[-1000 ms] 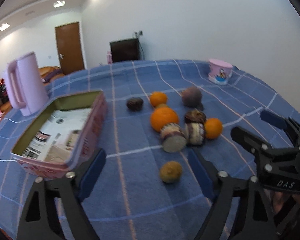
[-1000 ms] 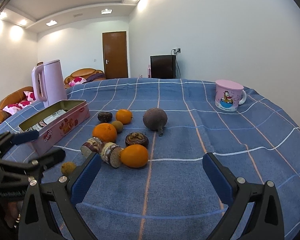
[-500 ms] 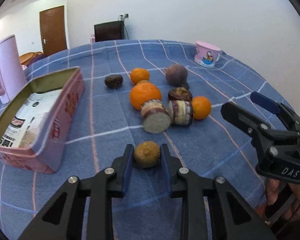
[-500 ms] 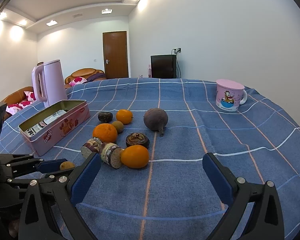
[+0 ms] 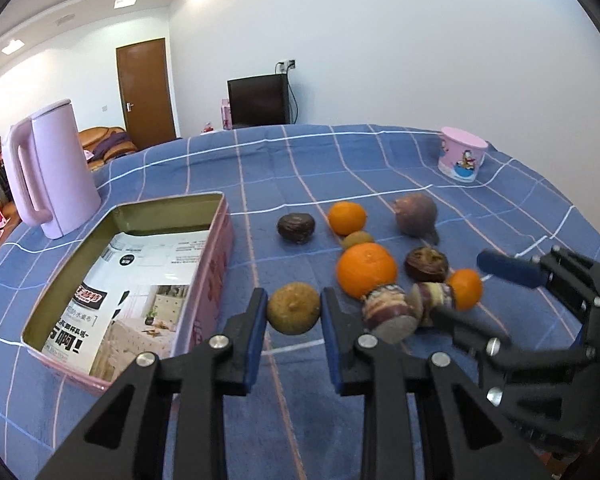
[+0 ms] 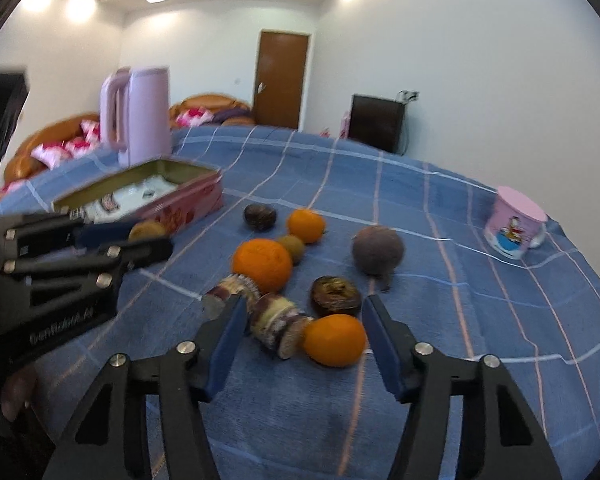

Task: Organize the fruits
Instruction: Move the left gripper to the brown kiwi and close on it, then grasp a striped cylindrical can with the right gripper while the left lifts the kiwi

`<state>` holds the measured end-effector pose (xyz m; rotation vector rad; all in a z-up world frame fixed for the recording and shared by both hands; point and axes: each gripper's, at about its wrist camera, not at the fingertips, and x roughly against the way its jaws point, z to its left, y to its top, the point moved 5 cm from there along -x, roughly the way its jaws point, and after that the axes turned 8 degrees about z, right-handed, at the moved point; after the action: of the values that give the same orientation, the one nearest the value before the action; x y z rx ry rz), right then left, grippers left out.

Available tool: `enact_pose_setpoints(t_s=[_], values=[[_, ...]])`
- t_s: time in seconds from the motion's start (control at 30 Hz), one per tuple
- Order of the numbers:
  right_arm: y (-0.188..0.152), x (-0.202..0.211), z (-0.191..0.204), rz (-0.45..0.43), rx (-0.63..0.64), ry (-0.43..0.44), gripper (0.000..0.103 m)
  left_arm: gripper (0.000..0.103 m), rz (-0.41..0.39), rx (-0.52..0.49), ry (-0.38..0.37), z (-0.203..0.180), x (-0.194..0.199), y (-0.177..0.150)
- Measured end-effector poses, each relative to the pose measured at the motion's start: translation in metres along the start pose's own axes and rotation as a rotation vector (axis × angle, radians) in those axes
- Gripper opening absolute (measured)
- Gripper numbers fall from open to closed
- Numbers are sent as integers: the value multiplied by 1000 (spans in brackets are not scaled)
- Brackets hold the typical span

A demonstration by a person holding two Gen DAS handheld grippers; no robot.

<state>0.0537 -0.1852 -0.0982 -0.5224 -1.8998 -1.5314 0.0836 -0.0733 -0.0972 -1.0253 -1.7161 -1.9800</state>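
My left gripper (image 5: pixel 294 312) is shut on a small yellow-brown fruit (image 5: pixel 293 308) and holds it above the cloth, just right of the open pink tin (image 5: pixel 220 256). In the right wrist view the left gripper (image 6: pixel 140 240) shows at the left with the fruit (image 6: pixel 146 230) in it. My right gripper (image 6: pixel 302 320) is open, its fingers on either side of a small orange (image 6: pixel 334 340) and a cut purple-skinned piece (image 6: pixel 276 326). A big orange (image 6: pixel 262 260), a dark round fruit (image 6: pixel 378 250) and several other fruits lie beyond.
A lilac kettle (image 5: pixel 48 168) stands behind the tin. A pink cartoon mug (image 5: pixel 462 158) stands at the far right of the blue checked tablecloth (image 5: pixel 300 168). The tin holds a printed leaflet (image 5: pixel 136 280).
My left gripper shut on the yellow-brown fruit, lifted it and carried it toward the tin. My right gripper moved forward and down over the small orange and cut piece.
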Motion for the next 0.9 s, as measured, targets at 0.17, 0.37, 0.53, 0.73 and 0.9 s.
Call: enact_pose_setpoints(t_s=[0.17, 0.37, 0.53, 0.73, 0.9], values=[[1, -13, 5, 54, 58, 33, 60, 28, 11, 5, -6, 1, -5, -2], [3, -20, 7, 86, 126, 41, 59, 28, -5, 13, -12, 3, -4, -1], [4, -18, 6, 76, 128, 27, 55, 28, -11, 11, -7, 2, -3, -1], [3, -22, 20, 108, 204, 37, 55, 28, -8, 14, -13, 2, -3, -1], [5, -24, 21, 115, 209, 18, 43, 28, -13, 29, -28, 5, -2, -1]])
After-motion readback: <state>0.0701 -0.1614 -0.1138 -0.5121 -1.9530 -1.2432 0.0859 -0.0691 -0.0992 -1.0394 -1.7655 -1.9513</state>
